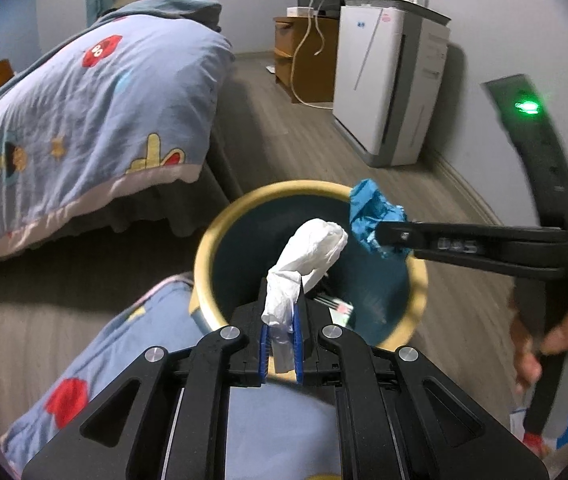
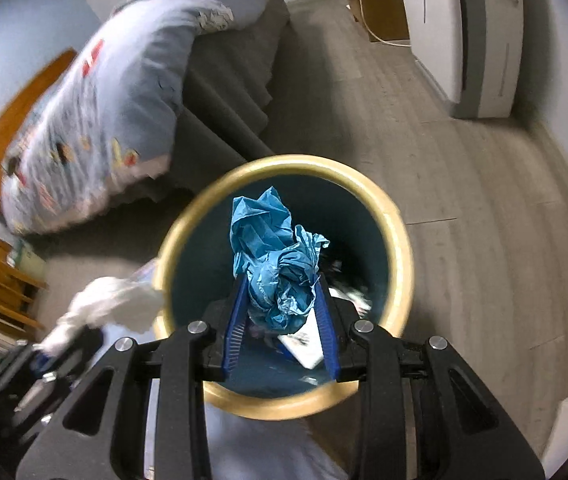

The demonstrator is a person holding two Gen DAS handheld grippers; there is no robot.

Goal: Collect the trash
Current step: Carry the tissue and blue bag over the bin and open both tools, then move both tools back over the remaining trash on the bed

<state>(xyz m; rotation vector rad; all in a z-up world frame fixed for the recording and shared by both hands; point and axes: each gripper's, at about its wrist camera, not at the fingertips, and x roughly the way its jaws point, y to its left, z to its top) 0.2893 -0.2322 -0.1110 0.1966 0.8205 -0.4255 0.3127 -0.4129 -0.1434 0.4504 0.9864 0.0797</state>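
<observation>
Left wrist view: left gripper (image 1: 281,320) pinches a white crumpled tissue (image 1: 310,256) over the yellow-rimmed bin (image 1: 203,248). Right wrist view: right gripper (image 2: 281,320) clamps a blue paper wad (image 2: 275,264) above the same bin (image 2: 398,236).

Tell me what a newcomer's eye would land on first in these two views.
The crumpled blue paper, clamped in the right hand-held gripper over the open bin, stands out most. Next is the white tissue, pinched in the left hand-held gripper just over the bin's near rim. Behind, a cartoon-print quilt hangs off the bed.
</observation>
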